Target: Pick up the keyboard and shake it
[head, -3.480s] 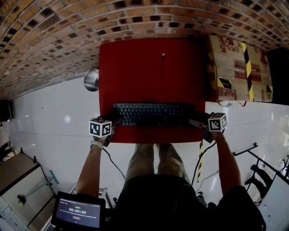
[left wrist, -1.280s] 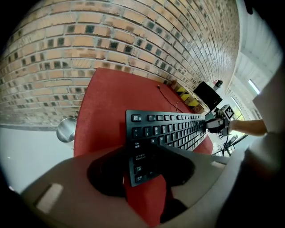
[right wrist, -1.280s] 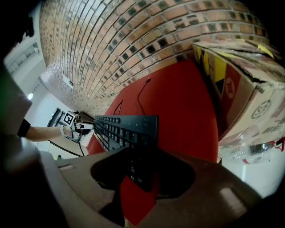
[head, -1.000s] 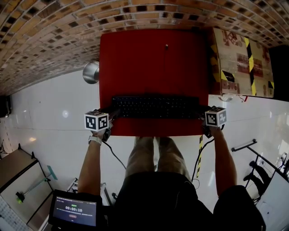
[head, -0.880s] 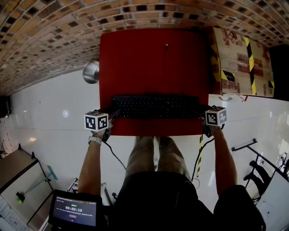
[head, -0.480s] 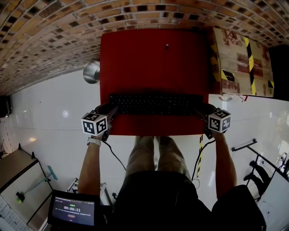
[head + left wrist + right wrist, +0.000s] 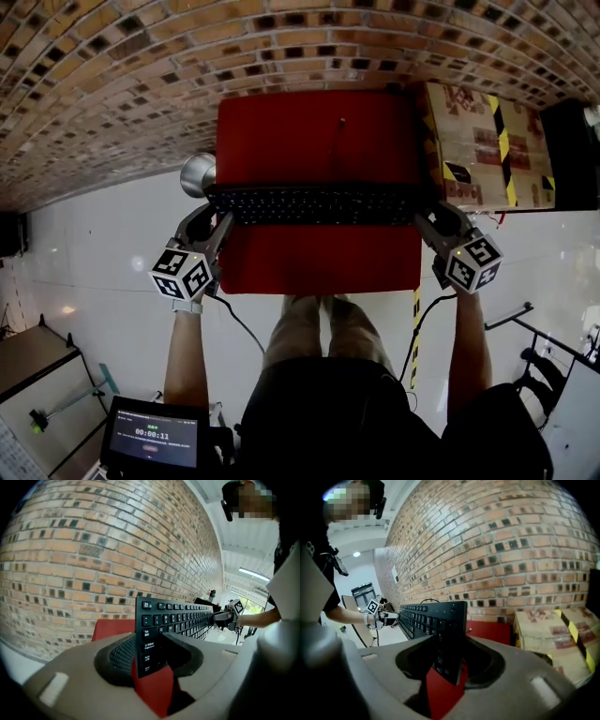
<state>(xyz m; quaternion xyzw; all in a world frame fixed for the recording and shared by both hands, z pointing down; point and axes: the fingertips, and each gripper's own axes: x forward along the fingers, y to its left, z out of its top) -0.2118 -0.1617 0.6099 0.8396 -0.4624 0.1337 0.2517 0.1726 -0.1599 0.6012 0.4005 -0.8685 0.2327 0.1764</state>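
Head view: keyboard (image 7: 312, 203) held above red worktop (image 7: 319, 141). Left hand-held gripper (image 7: 217, 223) and right hand-held gripper (image 7: 427, 222) each clamp one end. Risk: shaking could work a thin edge loose.

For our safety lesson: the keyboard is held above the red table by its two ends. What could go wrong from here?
The left hand-held gripper and right hand-held gripper pinch only the short ends of the keyboard; shaking may work it loose. Its cable trails onto the red table and could snag. The cardboard box stands near the right end; a swing might hit it.
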